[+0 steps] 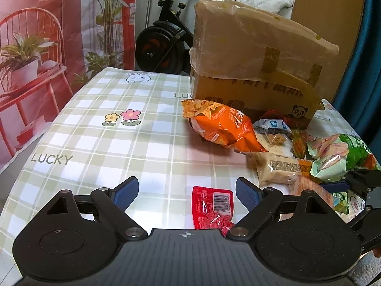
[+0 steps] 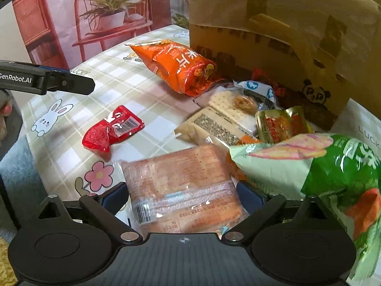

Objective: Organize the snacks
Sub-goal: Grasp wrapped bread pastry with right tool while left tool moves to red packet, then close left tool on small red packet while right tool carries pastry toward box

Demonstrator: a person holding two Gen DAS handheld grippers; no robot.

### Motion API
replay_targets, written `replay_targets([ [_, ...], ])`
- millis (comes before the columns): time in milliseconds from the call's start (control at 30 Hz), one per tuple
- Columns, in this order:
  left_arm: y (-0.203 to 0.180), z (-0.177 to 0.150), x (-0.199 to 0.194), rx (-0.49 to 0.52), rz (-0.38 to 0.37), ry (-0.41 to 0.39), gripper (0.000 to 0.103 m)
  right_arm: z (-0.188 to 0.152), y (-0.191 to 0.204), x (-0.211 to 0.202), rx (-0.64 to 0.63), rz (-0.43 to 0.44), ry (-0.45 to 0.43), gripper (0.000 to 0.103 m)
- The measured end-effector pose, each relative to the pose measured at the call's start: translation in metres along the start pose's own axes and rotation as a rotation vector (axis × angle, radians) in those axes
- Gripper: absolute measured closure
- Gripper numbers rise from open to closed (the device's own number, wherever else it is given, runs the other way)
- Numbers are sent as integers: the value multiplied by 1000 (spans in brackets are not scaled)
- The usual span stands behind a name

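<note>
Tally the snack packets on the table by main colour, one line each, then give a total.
Orange: 2, the puffed bag and the flat packet between the right tongs
Red: 1
Green: 1
Beige: 1
Clear cracker pack: 1
White-blue: 1
Gold: 1
Total: 8 clearly visible; more may be hidden by the box.

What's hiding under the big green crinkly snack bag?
The big green crinkly snack bag lies over the corner of a tan clear-wrapped cracker packet and beside a small gold foil sachet. Whatever else lies beneath it on the checked tablecloth is covered.
</note>
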State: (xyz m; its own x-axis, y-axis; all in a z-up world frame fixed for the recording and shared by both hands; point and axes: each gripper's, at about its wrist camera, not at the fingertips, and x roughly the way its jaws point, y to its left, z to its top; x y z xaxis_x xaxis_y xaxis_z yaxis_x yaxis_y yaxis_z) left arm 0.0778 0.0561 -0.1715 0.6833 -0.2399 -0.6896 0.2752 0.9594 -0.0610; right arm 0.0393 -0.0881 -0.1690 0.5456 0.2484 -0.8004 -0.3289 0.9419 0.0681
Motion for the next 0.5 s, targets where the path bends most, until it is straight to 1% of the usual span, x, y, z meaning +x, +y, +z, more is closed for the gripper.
replay_targets([
  [33, 0, -1, 1, 2, 0, 5, 13, 0, 1, 1, -5, -1, 3, 7],
  [100, -1, -2, 4, 5, 0, 13, 13, 1, 1, 1, -7, -5, 3, 11],
  [133, -1, -2, 5, 5, 1, 17, 14, 2, 0, 0, -5, -2, -5, 21],
  [167, -1, -3, 5, 4, 1, 20, 14, 3, -1, -2, 3, 4, -15, 27],
  [233, 0, -2, 5, -1, -2, 19, 14, 8, -4, -6, 29, 41, -17, 29],
  [267, 1, -2, 5, -6, -2, 17, 14, 9, -4, -10, 26, 51, -32, 29],
  [333, 4, 0, 4, -23, 1, 11, 16, 14, -1, -16, 20, 46, -57, 30],
  [433, 10, 3, 3, -52, 10, 3, 17, 27, -2, -29, 40, 53, -121, 30],
  [500, 12, 4, 4, -64, 14, 7, 17, 38, -4, -39, 51, 43, -174, 30],
])
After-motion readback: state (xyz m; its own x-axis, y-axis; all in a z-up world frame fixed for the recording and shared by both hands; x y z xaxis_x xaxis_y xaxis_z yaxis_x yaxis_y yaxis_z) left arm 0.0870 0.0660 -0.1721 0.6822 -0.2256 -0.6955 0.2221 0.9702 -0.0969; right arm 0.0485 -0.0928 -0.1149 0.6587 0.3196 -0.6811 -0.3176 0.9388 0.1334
